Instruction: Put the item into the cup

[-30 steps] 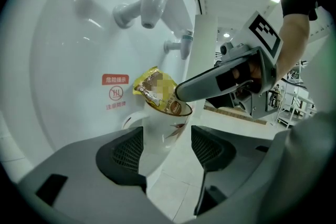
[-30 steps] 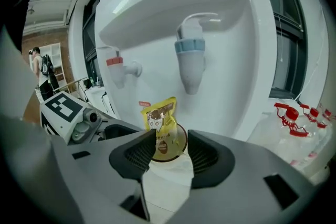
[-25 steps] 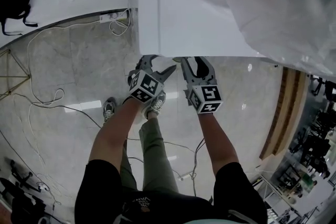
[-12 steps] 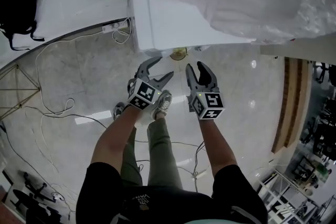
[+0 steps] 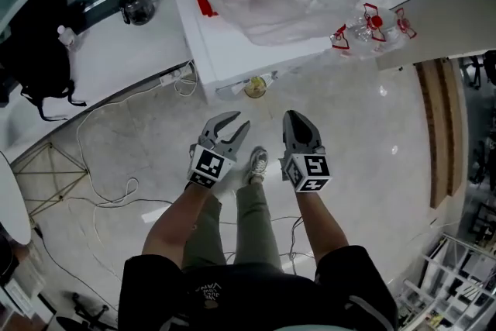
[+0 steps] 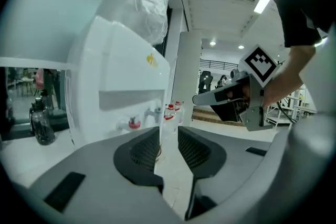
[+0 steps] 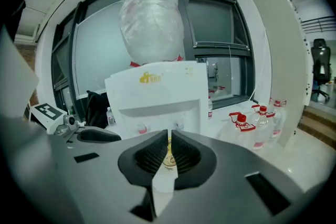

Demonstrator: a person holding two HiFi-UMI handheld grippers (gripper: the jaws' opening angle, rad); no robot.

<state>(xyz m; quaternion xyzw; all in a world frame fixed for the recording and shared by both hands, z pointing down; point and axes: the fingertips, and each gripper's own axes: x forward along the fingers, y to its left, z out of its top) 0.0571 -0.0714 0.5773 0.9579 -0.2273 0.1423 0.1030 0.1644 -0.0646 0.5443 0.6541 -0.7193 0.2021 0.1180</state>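
1. The water dispenser (image 5: 232,50) now stands farther ahead of both grippers than a second ago.
2. Your left gripper (image 5: 236,120) is closing with a gap left. Your right gripper (image 5: 297,118) is closing, almost together. Both are empty.
3. A small yellow round thing (image 5: 255,87) sits well ahead of them; cup or item, I cannot tell. The task looks unstarted.

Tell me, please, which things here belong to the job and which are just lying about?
Job: left gripper and right gripper, both closing on nothing; small yellowish round thing, possibly the cup.
Lying about: water dispenser, red-capped bottles, black bag, floor cables.
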